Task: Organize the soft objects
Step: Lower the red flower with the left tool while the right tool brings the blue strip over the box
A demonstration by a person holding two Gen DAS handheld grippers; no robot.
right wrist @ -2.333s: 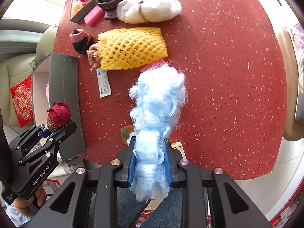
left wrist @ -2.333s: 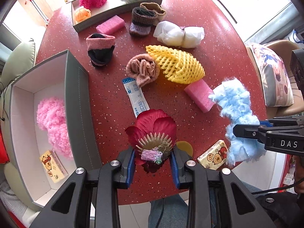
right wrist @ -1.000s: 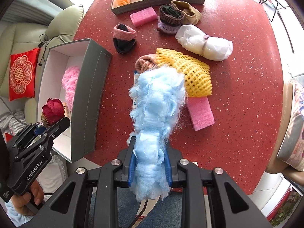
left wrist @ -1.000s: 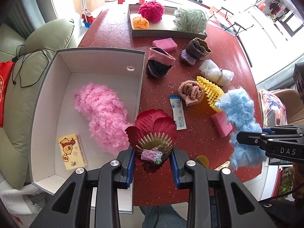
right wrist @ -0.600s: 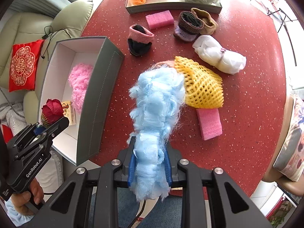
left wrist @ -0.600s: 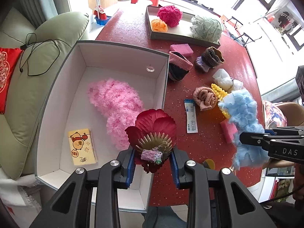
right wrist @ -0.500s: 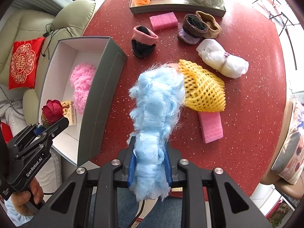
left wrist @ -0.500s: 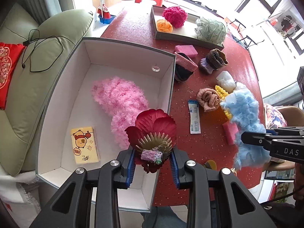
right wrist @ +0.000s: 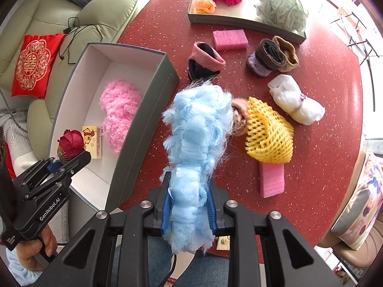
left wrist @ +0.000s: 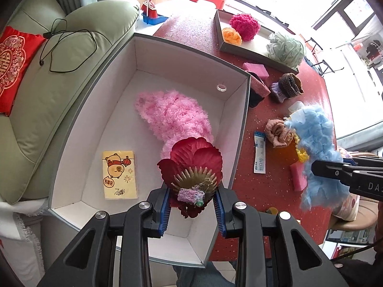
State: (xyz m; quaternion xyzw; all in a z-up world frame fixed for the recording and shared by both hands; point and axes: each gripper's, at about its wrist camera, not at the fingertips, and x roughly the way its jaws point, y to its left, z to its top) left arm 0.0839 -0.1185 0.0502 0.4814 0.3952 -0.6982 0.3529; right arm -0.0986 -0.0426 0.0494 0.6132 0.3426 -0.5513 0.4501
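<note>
the left gripper (left wrist: 193,209) is clamped on the base of a dark red fabric flower with a bronze comb-like calyx (left wrist: 192,165), which it holds above the near end of the open grey box with a white interior (left wrist: 182,55). the petals fan out free above the jaws, so the grip sits on the stiffer calyx and not on the cloth. the flower looks very light and crushable; i judge that taking it by that firm base is the sound choice, since petals would fold or slip under the pads.

the right gripper (right wrist: 189,211) is closed around the lower part of a long fluffy pale blue yarn bundle (right wrist: 196,141), held over the speckled red table (right wrist: 335,143), just beside the box's right wall. the bundle is limp and compressible, and most of its length stands past the fingertips; it will likely sag or flop when tilted, and loose fibres may cling to the pads on release.

inside the box lie a fluffy pink yarn bundle (left wrist: 174,119) and a small yellow cartoon tissue pack (left wrist: 119,175), well apart from each other. bare floor shows around the pack, so the flower could go there without pressing on the pink bundle.
</note>
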